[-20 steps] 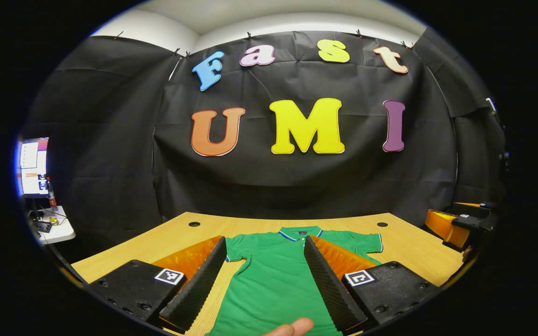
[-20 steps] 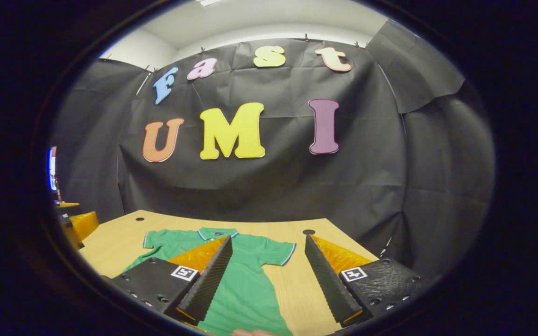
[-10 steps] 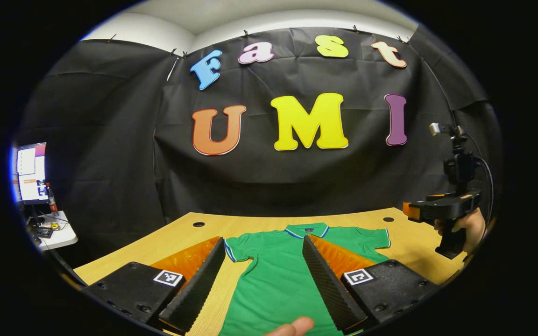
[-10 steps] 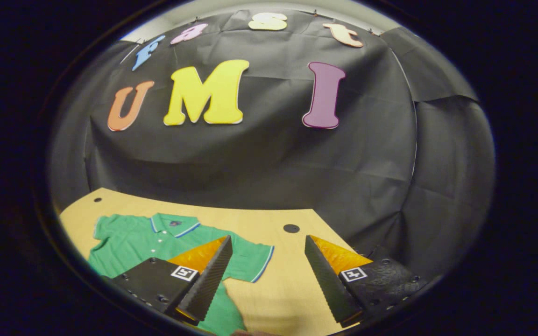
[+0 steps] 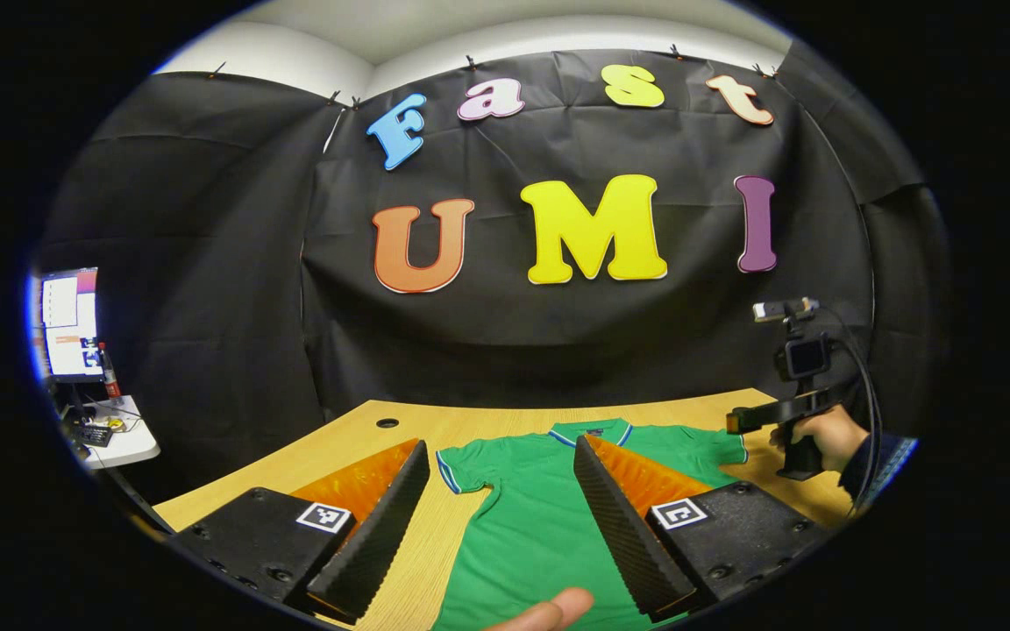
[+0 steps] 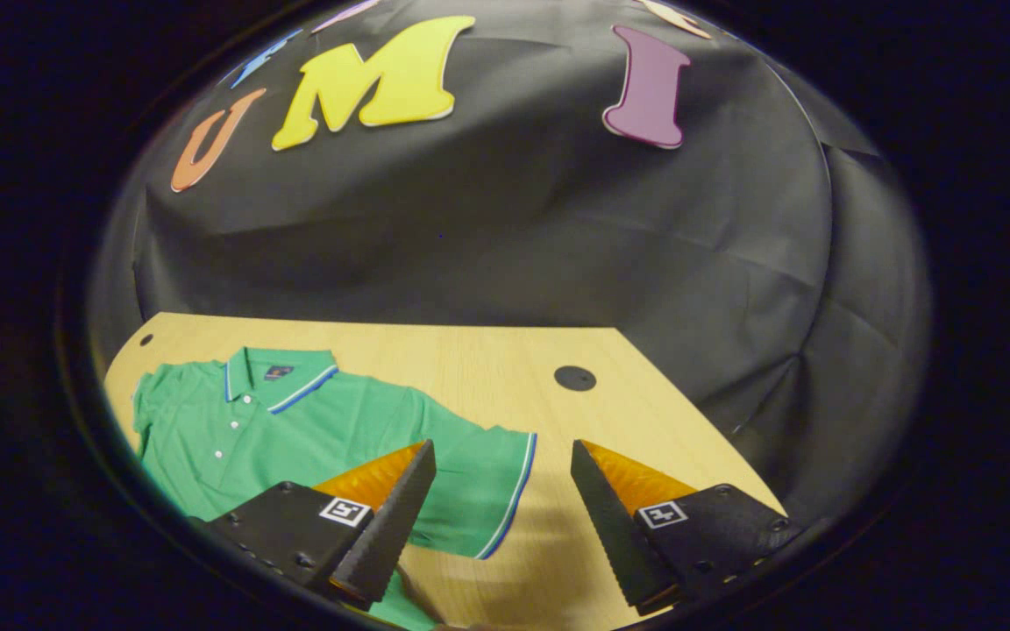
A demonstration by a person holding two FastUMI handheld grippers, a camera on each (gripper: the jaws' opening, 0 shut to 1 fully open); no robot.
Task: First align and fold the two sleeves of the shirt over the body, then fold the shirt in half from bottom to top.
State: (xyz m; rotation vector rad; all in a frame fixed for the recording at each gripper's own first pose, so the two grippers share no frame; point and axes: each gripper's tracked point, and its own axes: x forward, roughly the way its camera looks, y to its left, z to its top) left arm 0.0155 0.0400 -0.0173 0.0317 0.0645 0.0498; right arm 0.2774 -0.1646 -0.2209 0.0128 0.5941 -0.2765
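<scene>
On the wooden table (image 6: 470,359), a green polo shirt (image 6: 295,429) lies flat and unfolded, collar toward the booth wall. Left gripper (image 5: 501,526), fingers spread and empty, hangs above its body; right gripper (image 6: 501,526), likewise spread, hangs over one blue-trimmed sleeve (image 6: 487,491).

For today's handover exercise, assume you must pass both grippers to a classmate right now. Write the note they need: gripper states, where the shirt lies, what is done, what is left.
Left gripper: open, holding nothing, above the shirt's body.
Right gripper: open, holding nothing, over the right sleeve; seen from the left gripper view it is held in a hand at the table's far right.
Green polo shirt: flat on the wooden table, collar toward the booth wall, both sleeves spread out.
Done: nothing folded.
Left: fold both sleeves over the body, then fold bottom to top.
</scene>
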